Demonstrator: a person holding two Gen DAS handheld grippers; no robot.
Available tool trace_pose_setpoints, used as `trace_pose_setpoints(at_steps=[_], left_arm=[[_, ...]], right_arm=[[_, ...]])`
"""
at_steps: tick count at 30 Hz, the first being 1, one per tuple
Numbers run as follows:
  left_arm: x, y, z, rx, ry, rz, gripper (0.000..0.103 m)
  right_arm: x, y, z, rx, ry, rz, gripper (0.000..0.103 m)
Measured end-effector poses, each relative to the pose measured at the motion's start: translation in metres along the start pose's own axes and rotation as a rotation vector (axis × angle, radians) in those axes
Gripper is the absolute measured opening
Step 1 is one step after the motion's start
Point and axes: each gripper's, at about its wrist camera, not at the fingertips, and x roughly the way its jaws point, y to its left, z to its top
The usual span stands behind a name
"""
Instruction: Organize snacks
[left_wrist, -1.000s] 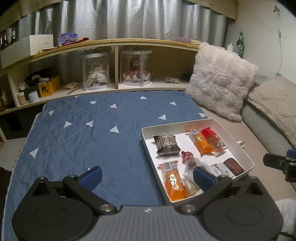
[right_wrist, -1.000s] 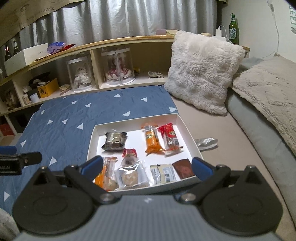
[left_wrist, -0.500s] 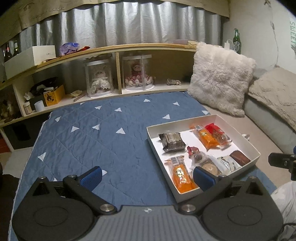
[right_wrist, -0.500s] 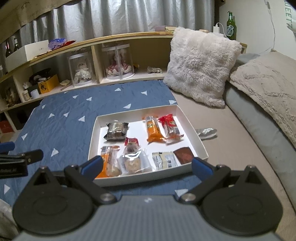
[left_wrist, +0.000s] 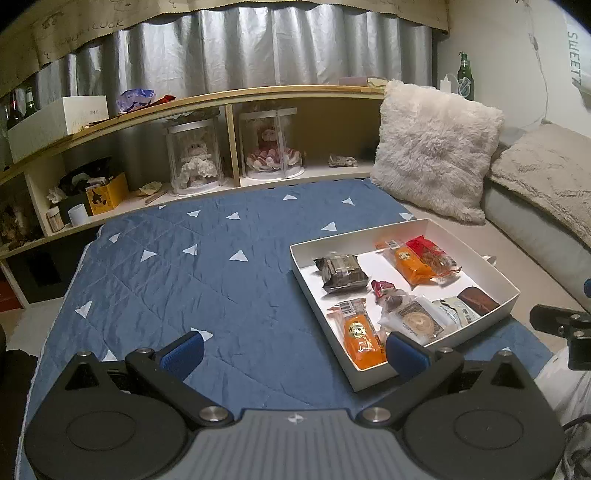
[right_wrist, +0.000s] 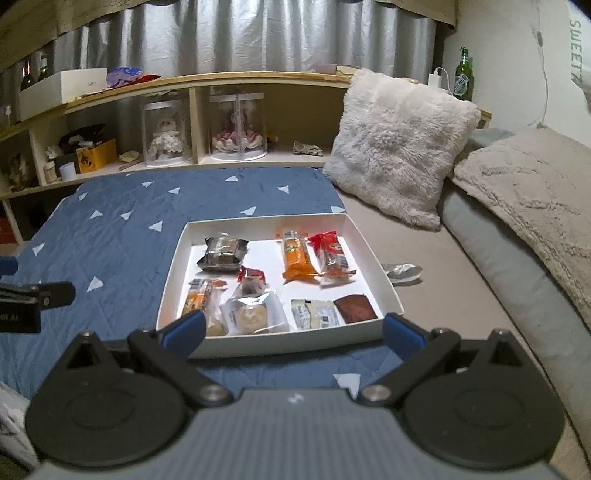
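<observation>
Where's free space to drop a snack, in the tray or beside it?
Widest bare patch: blue quilt left of the white tray, up to the shelf. Also the beige sheet between tray and pillows, apart from a foil scrap. Inside, a small bare spot mid-tray, right of centre; the near row is crowded.

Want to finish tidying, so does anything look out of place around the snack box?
One silvery wrapper lies on the beige bedding just right of the white box, apart from the snacks inside. The box sits slightly askew on the blue quilt.
</observation>
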Motion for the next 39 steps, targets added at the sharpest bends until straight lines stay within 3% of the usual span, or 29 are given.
trace_pose_setpoints(at_steps=[39], left_arm=[[0.007,-0.001,-0.015,-0.030,0.031,-0.028,0.103]], right_arm=[[0.006,0.001,-0.009,0.023,0.001,0.006,0.102]])
